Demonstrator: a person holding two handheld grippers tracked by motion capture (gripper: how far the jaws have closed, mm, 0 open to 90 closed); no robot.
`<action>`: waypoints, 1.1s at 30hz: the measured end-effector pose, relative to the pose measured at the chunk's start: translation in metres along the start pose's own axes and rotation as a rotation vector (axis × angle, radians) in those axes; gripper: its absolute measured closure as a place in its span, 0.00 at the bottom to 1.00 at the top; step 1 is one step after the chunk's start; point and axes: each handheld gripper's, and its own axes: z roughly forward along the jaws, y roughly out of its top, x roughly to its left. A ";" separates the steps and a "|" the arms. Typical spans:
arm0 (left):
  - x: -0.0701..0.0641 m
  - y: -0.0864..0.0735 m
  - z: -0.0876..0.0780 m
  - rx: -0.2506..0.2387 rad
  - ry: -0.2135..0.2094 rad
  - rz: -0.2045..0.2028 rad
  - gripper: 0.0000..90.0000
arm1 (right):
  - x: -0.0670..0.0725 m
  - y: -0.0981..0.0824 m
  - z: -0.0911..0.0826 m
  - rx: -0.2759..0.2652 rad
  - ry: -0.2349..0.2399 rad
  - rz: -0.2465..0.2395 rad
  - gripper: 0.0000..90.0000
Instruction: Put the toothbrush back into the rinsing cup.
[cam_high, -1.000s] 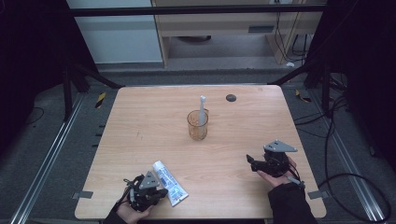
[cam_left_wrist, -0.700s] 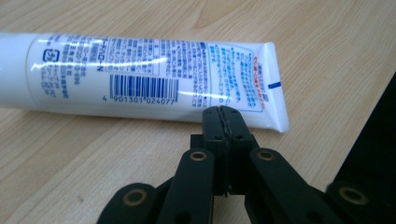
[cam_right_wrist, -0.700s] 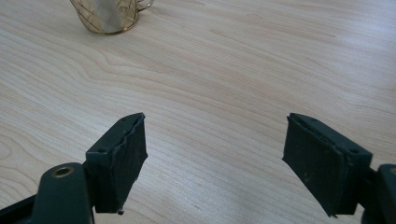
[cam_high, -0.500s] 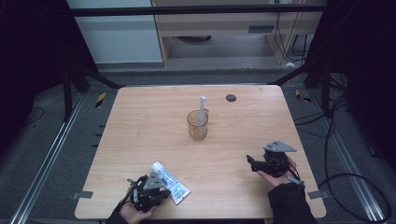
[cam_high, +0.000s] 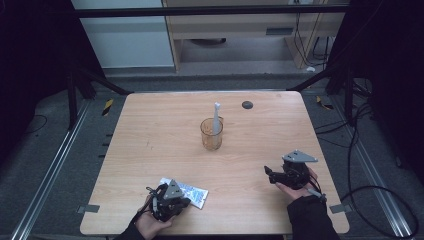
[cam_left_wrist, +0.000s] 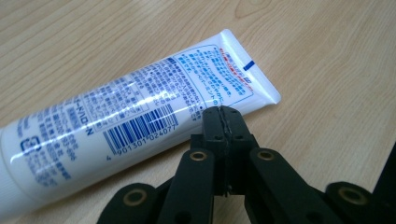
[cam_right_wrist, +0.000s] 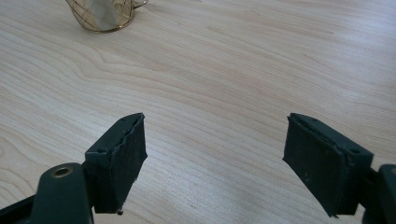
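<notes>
A white toothpaste tube (cam_left_wrist: 140, 112) with blue print and a barcode lies flat on the wooden table (cam_high: 165, 135), near its front edge (cam_high: 192, 192). My left gripper (cam_left_wrist: 223, 113) is shut, jaws pressed together with nothing between them, tips right at the tube's near side by the crimped end. In the high view the left gripper (cam_high: 176, 200) sits beside the tube. My right gripper (cam_right_wrist: 215, 158) stands open above bare wood, at the front right (cam_high: 270, 174). An amber cup (cam_high: 211, 135) holding a white toothbrush (cam_high: 216, 114) stands mid-table.
A small black disc (cam_high: 247, 104) lies near the table's far edge. The cup's base (cam_right_wrist: 103, 15) shows at the top left of the right gripper view. Metal rails and cables run along the floor on both sides.
My left gripper has shifted slightly to the right along the tube. The right gripper, cup and tube have stayed put.
</notes>
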 end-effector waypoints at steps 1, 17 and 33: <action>0.000 0.001 0.001 0.001 0.002 0.003 0.99 | 0.000 0.000 0.000 0.001 -0.001 0.002 0.23; 0.007 0.018 0.016 -0.014 0.026 -0.006 1.00 | 0.000 -0.001 0.002 0.006 -0.002 -0.001 0.23; 0.015 0.028 0.024 -0.016 0.059 -0.025 1.00 | 0.001 0.000 0.003 0.006 0.001 0.001 0.23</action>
